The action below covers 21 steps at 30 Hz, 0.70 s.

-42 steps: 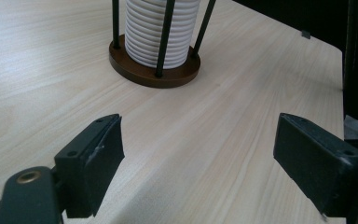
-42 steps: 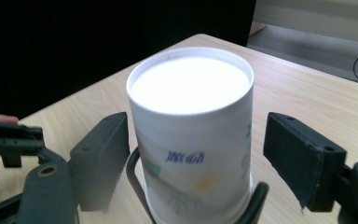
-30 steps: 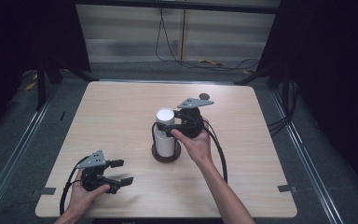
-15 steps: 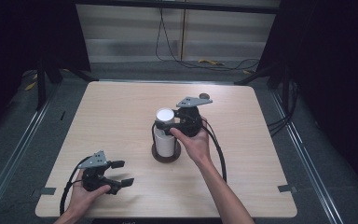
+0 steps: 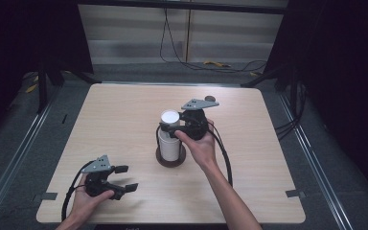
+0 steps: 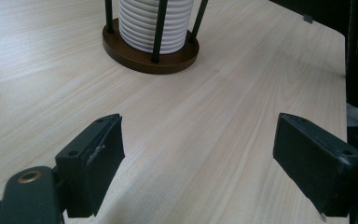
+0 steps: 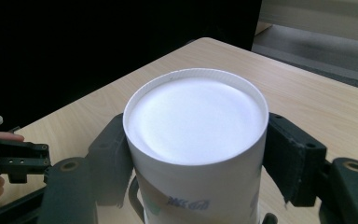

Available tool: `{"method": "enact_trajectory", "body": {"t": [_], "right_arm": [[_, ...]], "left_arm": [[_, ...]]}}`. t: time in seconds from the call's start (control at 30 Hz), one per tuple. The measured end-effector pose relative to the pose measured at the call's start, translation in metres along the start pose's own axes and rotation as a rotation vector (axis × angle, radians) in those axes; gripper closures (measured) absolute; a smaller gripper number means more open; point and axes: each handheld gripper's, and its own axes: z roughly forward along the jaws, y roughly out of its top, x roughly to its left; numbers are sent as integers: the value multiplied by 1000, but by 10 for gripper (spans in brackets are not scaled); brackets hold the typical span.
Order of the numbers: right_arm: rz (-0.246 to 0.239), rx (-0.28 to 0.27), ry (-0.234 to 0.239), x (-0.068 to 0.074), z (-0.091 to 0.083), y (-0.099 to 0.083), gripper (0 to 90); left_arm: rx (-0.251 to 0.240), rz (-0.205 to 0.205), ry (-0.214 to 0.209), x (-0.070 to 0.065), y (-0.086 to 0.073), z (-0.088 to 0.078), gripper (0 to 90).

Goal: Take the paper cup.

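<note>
Blue print on the side of the cup [image 7: 196, 186] — cut off and too blurred to read.

Pale wood-grain tabletop [image 5: 124, 120] with rounded corners, evenly lit from above. Grey floor [image 5: 38, 139] all round, crossed by metal rails [image 5: 9, 167] at left and right. Black curtains [image 5: 24, 38] dark on both sides. Light panelled wall [image 5: 182, 31] at the far end, with black cables [image 5: 172, 43] hanging down it and trailing onto the floor, beside something small and yellow [image 5: 215, 63]. Grey tape tabs [image 5: 293, 193] at the near corners.
</note>
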Motion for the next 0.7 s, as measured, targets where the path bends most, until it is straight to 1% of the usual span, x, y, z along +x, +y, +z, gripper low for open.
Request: {"method": "enact_trajectory", "body": {"t": [0.07, 0.17, 0.33, 0.4, 0.47, 0.6, 0.7], "right_arm": [[4, -3, 2, 0, -1, 1, 317], [-1, 9, 1, -1, -2, 5, 324], [-12, 5, -7, 2, -4, 10, 328], [-8, 3, -6, 2, -5, 11, 328], [-1, -11, -3, 2, -6, 13, 329], [-2, -8, -4, 2, -8, 13, 330], [3, -28, 0, 3, -10, 14, 331]], "left_arm": [[-1, -1, 0, 0, 0, 0, 162], [0, 4, 6, 0, 0, 0, 162], [7, 11, 9, 0, 0, 1, 164], [6, 10, 7, -1, 0, 1, 164], [4, 11, 5, -1, 0, 1, 164], [7, 11, 6, 0, 0, 1, 164], [10, 15, 9, -1, 0, 2, 165]]}}
